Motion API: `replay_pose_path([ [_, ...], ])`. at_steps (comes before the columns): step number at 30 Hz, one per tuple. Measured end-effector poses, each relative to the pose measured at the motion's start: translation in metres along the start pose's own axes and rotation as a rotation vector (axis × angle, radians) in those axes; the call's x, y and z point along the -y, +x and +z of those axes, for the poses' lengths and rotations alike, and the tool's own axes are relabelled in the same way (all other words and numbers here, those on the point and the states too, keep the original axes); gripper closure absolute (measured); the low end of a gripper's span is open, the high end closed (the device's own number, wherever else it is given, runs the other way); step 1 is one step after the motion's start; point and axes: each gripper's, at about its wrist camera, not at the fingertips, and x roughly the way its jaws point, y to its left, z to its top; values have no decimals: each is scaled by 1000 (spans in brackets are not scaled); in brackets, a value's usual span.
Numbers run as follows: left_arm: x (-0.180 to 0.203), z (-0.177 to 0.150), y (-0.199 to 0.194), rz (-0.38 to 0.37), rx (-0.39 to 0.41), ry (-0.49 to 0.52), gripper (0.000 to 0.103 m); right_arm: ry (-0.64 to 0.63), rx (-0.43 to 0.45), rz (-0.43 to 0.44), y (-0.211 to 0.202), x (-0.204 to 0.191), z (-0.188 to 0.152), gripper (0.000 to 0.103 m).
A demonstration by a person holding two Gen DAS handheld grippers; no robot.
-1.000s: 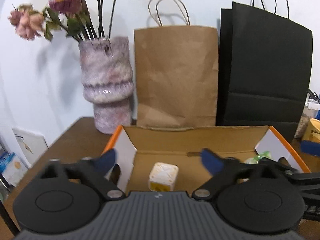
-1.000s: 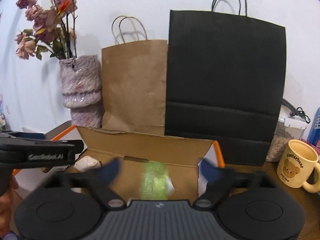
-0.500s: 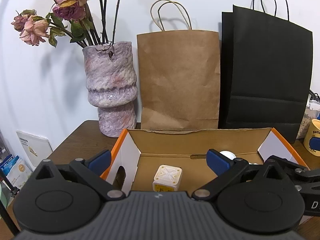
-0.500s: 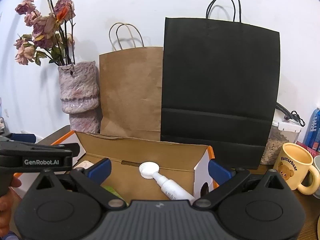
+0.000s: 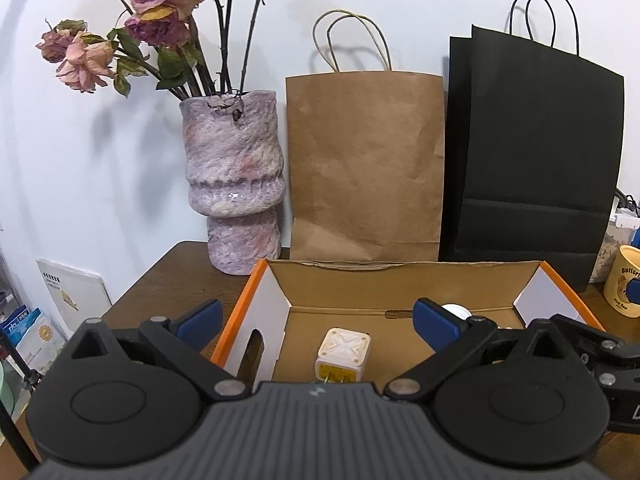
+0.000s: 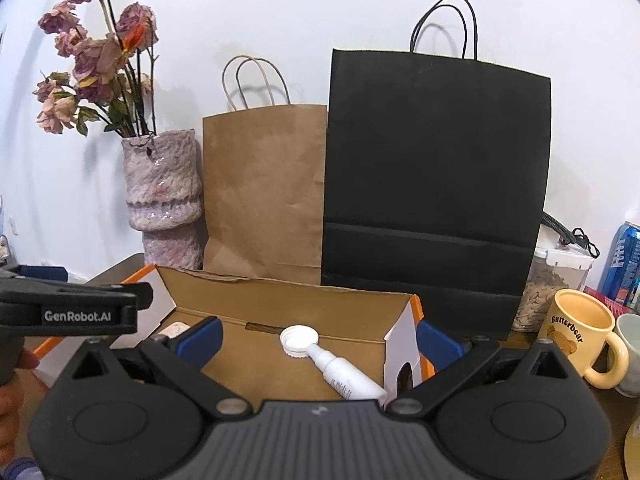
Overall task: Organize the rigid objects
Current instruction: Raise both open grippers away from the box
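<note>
two hand-held grippers are hovering over an open cardboard box on a dark wooden table. the left gripper is standing with its blue pads spread wide and released, nothing between them; in its view a small cream cube-shaped plug adapter is sitting on the box floor toward 6 o'clock. the right gripper is likewise gaping fully open and gripping nothing; in its view a white tube with a round cap is lying flat on the box floor at about 6 o'clock, cap end pointing toward 10 o'clock, apart from both pads. behind the box, a mottled vase of dried roses is standing at 11 o'clock, a brown paper bag at 12 and a black paper bag at 1. a yellow bear mug is sitting at 3 o'clock in the right view, just beside the box.
</note>
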Motion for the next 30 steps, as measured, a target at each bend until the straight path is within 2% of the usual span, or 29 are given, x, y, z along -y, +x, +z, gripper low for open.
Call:
replay_pose_path([
  [18, -15, -14, -45, 10, 3, -1, 0, -30, 14, 10, -51, -14, -12, 0],
  [30, -31, -36, -84, 14, -24, -2, 0, -51, -3, 15, -88, -26, -31, 0],
])
